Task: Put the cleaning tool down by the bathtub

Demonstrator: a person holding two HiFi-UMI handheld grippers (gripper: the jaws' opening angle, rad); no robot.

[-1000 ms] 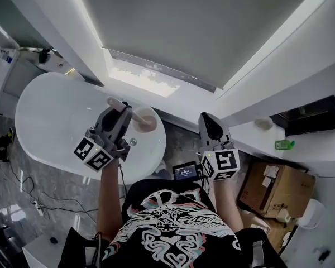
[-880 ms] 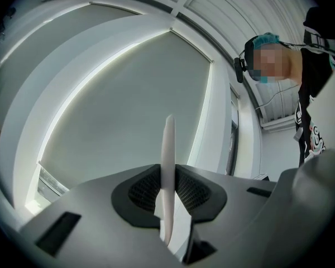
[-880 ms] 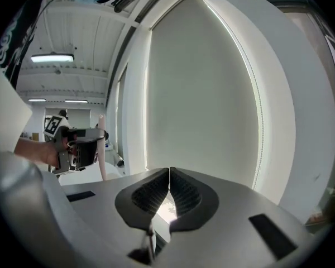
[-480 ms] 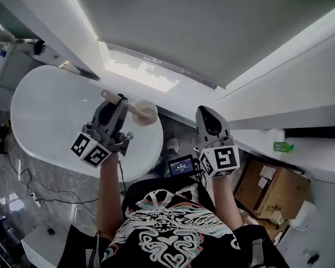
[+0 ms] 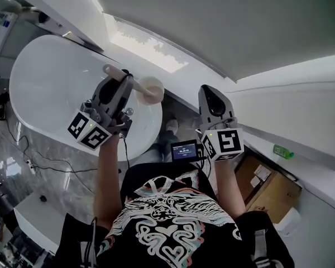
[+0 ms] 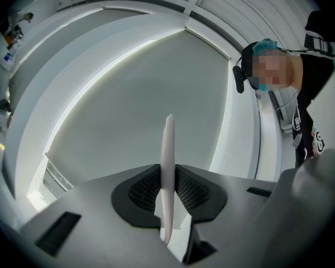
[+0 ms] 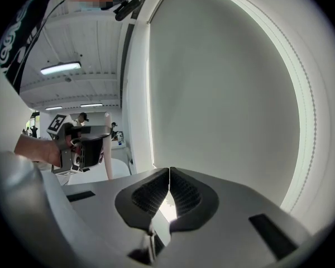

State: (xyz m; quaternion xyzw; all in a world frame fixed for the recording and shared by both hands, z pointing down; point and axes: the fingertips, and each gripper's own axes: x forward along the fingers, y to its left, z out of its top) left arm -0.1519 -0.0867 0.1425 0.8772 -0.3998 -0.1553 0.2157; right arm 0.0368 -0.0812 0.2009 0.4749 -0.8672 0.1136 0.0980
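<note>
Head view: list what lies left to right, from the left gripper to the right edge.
left gripper → brush head → right gripper → green bottle

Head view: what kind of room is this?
Probably a bathroom, maybe a mock-up one. There is a white oval bathtub, a shiny stone floor and a scrubbing brush held above the bathtub. The cardboard box hints at a test set.
</note>
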